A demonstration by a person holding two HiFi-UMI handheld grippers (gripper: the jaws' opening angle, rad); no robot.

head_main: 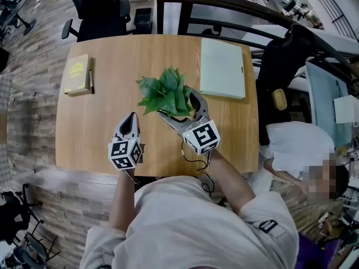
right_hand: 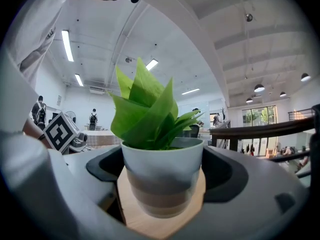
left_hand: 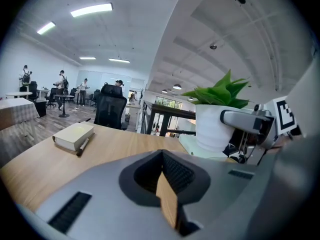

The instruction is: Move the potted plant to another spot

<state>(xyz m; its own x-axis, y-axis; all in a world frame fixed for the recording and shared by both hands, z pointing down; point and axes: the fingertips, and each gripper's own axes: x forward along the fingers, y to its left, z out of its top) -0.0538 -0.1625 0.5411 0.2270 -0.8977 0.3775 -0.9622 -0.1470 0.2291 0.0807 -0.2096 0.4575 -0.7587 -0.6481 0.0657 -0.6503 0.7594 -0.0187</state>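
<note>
Light wood-grain office table point(head_main: 106, 102), seen from alongside: the right gripper point(head_main: 178, 106) clasps in its grey curved jaws the smooth white round pot of a leafy green potted plant point(right_hand: 162, 169) near the table's middle, while the left gripper point(head_main: 133, 119), jaws pinched together on nothing, is held just beside it.

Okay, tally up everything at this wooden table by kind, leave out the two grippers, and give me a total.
potted plant: 1
book: 1
pen: 1
pale green notebook: 1
Total: 4
</note>
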